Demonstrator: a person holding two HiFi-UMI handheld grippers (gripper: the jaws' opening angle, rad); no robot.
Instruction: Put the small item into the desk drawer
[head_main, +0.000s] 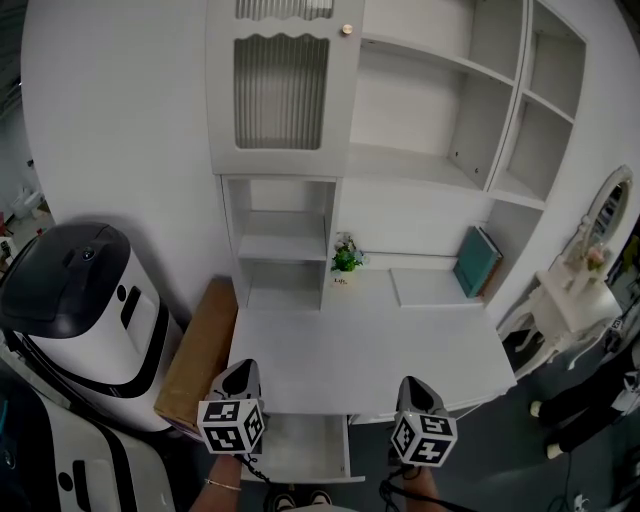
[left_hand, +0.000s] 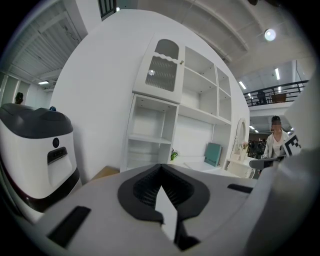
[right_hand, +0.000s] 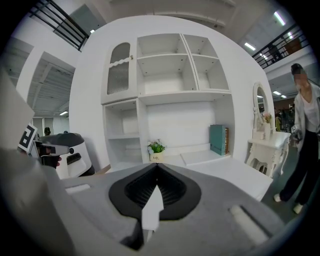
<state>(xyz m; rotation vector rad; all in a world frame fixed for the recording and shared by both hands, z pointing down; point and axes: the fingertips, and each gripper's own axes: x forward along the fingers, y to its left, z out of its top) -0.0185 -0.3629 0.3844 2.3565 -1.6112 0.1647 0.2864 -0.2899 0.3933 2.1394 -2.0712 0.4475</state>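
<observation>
A small potted plant (head_main: 345, 258) stands at the back of the white desk (head_main: 370, 350), by the low shelves; it also shows in the left gripper view (left_hand: 173, 154) and the right gripper view (right_hand: 156, 148). The desk drawer (head_main: 300, 448) is pulled out under the desk's front edge, and its inside looks bare. My left gripper (head_main: 243, 368) hovers over the desk's front left corner, above the drawer, shut with nothing in it (left_hand: 160, 167). My right gripper (head_main: 412, 383) hangs at the front edge to the right of the drawer, shut and empty too (right_hand: 156, 166).
A teal book (head_main: 477, 262) leans at the desk's back right beside a flat white board (head_main: 430, 286). A hutch with shelves (head_main: 420, 110) rises behind. A white and black machine (head_main: 85, 300) and a brown box (head_main: 200, 355) stand left. A small white table (head_main: 570, 300) and a person (right_hand: 305, 140) are to the right.
</observation>
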